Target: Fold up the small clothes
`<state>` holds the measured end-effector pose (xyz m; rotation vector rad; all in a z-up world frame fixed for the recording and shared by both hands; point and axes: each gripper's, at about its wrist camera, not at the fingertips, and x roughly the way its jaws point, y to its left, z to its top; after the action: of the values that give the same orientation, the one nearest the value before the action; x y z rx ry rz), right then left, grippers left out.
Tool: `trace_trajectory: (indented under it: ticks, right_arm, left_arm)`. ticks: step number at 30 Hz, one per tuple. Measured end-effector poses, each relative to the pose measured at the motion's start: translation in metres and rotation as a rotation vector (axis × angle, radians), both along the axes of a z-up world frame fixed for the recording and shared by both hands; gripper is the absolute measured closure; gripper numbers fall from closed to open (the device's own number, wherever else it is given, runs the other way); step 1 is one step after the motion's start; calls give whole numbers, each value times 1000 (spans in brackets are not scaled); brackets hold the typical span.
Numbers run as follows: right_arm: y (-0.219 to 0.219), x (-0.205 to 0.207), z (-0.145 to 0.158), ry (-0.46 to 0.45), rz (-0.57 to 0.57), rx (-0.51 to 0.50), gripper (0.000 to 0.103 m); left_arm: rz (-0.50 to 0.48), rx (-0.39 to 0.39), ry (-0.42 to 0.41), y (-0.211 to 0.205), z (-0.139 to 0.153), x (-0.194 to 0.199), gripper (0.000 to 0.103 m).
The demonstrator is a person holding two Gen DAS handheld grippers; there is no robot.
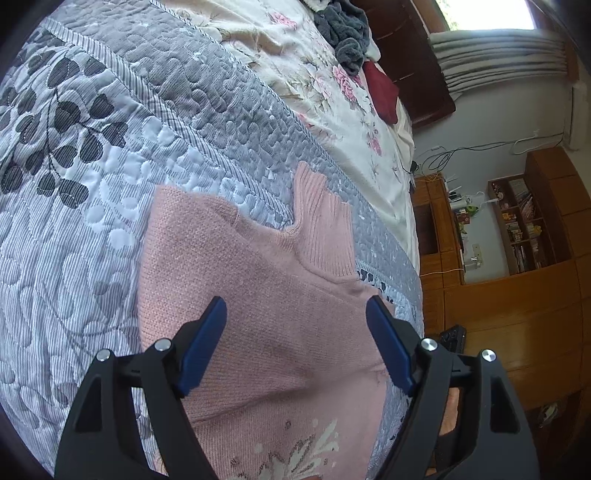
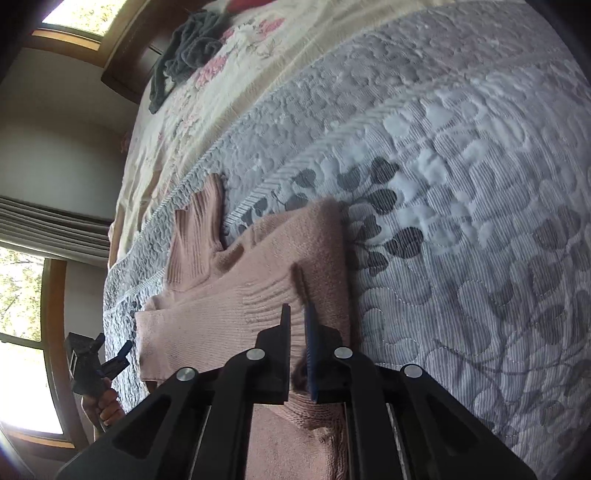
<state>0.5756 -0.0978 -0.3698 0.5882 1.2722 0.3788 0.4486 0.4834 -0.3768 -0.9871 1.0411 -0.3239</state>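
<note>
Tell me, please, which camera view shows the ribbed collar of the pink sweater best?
The left wrist view. There the ribbed collar lies in full, flat on the grey quilt, above the open left gripper. In the right wrist view the collar is smaller and seen at a slant, beyond the right gripper shut on the sweater.

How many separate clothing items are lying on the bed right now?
3: the pink knit sweater on the grey quilted bedspread under both grippers; a dark grey fuzzy garment and a dark red cloth near the headboard. More may lie outside the frames.
</note>
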Motion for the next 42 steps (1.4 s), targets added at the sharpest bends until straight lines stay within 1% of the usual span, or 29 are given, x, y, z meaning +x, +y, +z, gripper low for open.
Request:
trace_trajectory:
  ticks: [2, 3, 5, 6, 7, 8, 9, 10, 11, 12, 14, 16, 17, 18, 19, 20, 21, 22, 23, 25, 27, 28, 30, 31, 32, 33, 36, 40, 42]
  right_arm:
    - [6, 5, 7, -25, 9, 30, 94]
    - [10, 9, 3, -15, 23, 43, 94]
    - [20, 18, -14, 42, 47, 63, 90]
    - [23, 22, -24, 68, 53, 33, 90]
    - [21, 24, -32, 84, 47, 5, 95]
    - [18, 24, -38, 100, 42, -3, 101]
    - [16, 25, -40, 106, 43, -6, 102]
    - [14, 23, -37, 101, 44, -7, 101]
    - [13, 20, -30, 87, 49, 7, 94]
    - [13, 15, -22, 69, 63, 24, 92]
    - [16, 2, -9, 38, 112, 51, 92]
    - [18, -9, -12, 54, 150, 62, 92]
    - [17, -12, -19, 73, 161, 42, 94]
    - [15, -14, -28, 87, 162, 10, 96]
    - [11, -13, -35, 97, 155, -4, 102]
    - [8, -12, -37, 106, 146, 2, 103]
    - [7, -9, -32, 102, 139, 6, 102]
    - [6, -6, -25, 82, 135, 18, 94]
    - [6, -1, -15, 63, 137, 37, 90]
    - [14, 15, 2, 31, 158, 59, 90]
    - [27, 38, 14, 10, 176, 70, 90]
    - [35, 50, 18, 5, 176, 80, 88]
    - [52, 79, 19, 7, 176, 116, 80]
    - [62, 93, 17, 12, 177, 134, 74]
    - [71, 107, 14, 14, 176, 140, 71]
    - [81, 120, 10, 17, 172, 137, 71]
    - [114, 154, -6, 21, 175, 102, 71]
    - [146, 181, -30, 12, 190, 71, 65]
    - [159, 191, -41, 7, 206, 49, 65]
  left_arm:
    - [-3, 4, 3, 1, -2, 9, 27]
    - [-8, 12, 14, 0, -6, 14, 27]
    - [-21, 46, 51, -4, -17, 25, 27]
    - [-27, 69, 79, -7, -25, 29, 27]
    - [-35, 101, 109, -9, -32, 32, 27]
    - [-42, 135, 134, -12, -39, 34, 29]
    - [-51, 168, 154, -14, -41, 36, 34]
    - [-58, 196, 162, -16, -38, 35, 36]
    - [-62, 198, 150, -16, -31, 32, 36]
    - [-65, 169, 117, -16, -21, 26, 36]
    - [-103, 111, 45, -18, -2, 8, 34]
    - [-153, 84, 3, -23, 5, -12, 30]
    - [-162, 103, 15, -25, 0, -20, 27]
    - [-161, 137, 54, -26, -10, -24, 27]
    - [-170, 165, 106, -27, -24, -27, 27]
    - [-180, 176, 136, -27, -35, -28, 31]
    - [-185, 175, 143, -26, -38, -27, 32]
    - [-188, 166, 146, -24, -36, -23, 32]
    - [-187, 153, 137, -21, -30, -17, 31]
    - [-165, 143, 80, -11, -11, -2, 28]
    - [-126, 125, 40, -4, 2, 23, 26]
    - [-103, 114, 28, -1, 7, 38, 26]
    - [-77, 99, 12, -1, 11, 73, 25]
    - [-81, 97, 11, -4, 9, 93, 25]
    - [-88, 100, 16, -10, 7, 114, 25]
    - [-98, 105, 22, -17, 3, 133, 25]
    - [-146, 178, 43, -41, -15, 183, 27]
    - [-224, 263, 81, -67, -48, 228, 30]
    - [-242, 286, 71, -75, -58, 240, 32]
